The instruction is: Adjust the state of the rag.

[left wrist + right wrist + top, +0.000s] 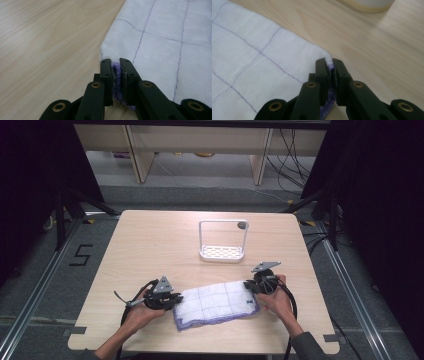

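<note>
Pale wooden table (150, 245) under dark studio surrounds: a folded white cloth with purple grid stitching and purple hem (217, 304) lies at its near edge. At the cloth's nine o'clock end the left gripper (172, 299) pinches the hem; at three o'clock the right gripper (248, 286) clamps the opposite corner. A white plastic rack (223, 241) stands at twelve o'clock.

cloth (217, 303) before rack (222, 241), on table (145, 240)

A lab: black curtains (30, 195), loose cables (292, 155), floor rails (30, 295).
</note>
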